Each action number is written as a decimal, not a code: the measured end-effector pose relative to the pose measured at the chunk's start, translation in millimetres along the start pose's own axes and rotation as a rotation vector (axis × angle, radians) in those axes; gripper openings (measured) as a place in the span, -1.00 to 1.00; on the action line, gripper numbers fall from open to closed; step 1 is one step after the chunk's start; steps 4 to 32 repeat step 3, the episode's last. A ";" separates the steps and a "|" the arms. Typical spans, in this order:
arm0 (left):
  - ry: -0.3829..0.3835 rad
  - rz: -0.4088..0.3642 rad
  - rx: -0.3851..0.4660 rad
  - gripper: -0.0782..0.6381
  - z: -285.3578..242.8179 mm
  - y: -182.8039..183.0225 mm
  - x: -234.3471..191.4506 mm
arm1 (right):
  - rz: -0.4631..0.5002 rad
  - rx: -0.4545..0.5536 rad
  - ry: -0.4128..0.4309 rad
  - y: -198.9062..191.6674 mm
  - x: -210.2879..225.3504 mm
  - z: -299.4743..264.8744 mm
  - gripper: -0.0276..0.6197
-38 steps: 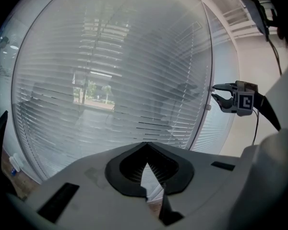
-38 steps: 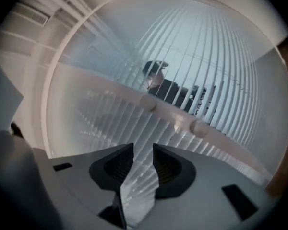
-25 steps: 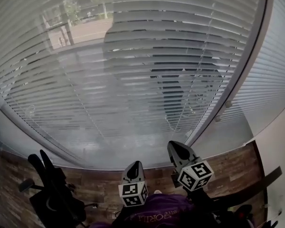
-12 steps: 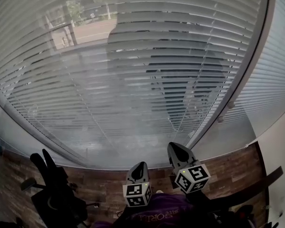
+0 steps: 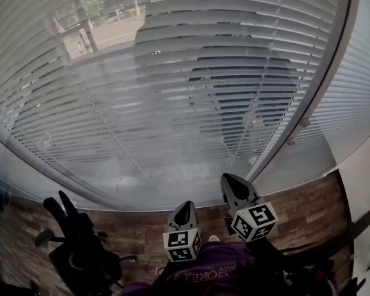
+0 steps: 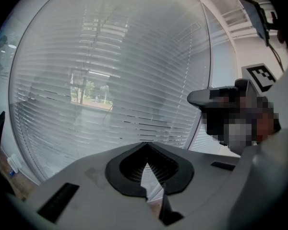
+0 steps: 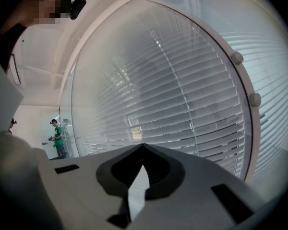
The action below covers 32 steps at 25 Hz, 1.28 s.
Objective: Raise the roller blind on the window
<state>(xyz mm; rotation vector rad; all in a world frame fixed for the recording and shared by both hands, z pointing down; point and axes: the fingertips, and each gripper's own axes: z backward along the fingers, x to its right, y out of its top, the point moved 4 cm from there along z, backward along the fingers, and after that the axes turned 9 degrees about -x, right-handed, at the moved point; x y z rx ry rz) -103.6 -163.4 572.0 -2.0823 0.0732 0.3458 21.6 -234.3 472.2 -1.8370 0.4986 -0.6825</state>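
A white slatted blind (image 5: 172, 91) hangs fully down over the big window and fills most of the head view. Thin pull cords (image 5: 242, 137) run down its right side next to the white window post (image 5: 308, 103). My left gripper (image 5: 185, 208) sits low at the centre, shut, with nothing between its jaws. My right gripper (image 5: 228, 180) is just right of it, closer to the cords, and is also shut and empty. Neither touches the blind or the cords. In the left gripper view the blind (image 6: 110, 80) lies ahead past the closed jaws (image 6: 146, 145). The right gripper view shows the same (image 7: 143, 146).
A black office chair (image 5: 80, 251) stands at the lower left on the wood floor (image 5: 135, 233). Two round knobs (image 7: 236, 57) (image 7: 255, 99) sit on the window post. A person in a green shirt (image 7: 59, 137) stands far off at the left of the right gripper view.
The head view has shifted slightly, so both grippers sit a little further right in the picture. Both stay shut and empty in front of the blind.
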 end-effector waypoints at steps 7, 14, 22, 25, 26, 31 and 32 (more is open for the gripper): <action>0.005 0.000 0.003 -0.78 -11.3 -8.9 -5.9 | 0.002 -0.001 0.005 -11.6 5.6 -9.1 -0.92; 0.005 0.000 0.003 -0.78 -11.3 -8.9 -5.9 | 0.002 -0.001 0.005 -11.6 5.6 -9.1 -0.92; 0.005 0.000 0.003 -0.78 -11.3 -8.9 -5.9 | 0.002 -0.001 0.005 -11.6 5.6 -9.1 -0.92; 0.005 0.000 0.003 -0.78 -11.3 -8.9 -5.9 | 0.002 -0.001 0.005 -11.6 5.6 -9.1 -0.92; 0.005 0.000 0.003 -0.78 -11.3 -8.9 -5.9 | 0.002 -0.001 0.005 -11.6 5.6 -9.1 -0.92; 0.005 0.000 0.003 -0.78 -11.3 -8.9 -5.9 | 0.002 -0.001 0.005 -11.6 5.6 -9.1 -0.92; 0.005 0.000 0.003 -0.78 -11.3 -8.9 -5.9 | 0.002 -0.001 0.005 -11.6 5.6 -9.1 -0.92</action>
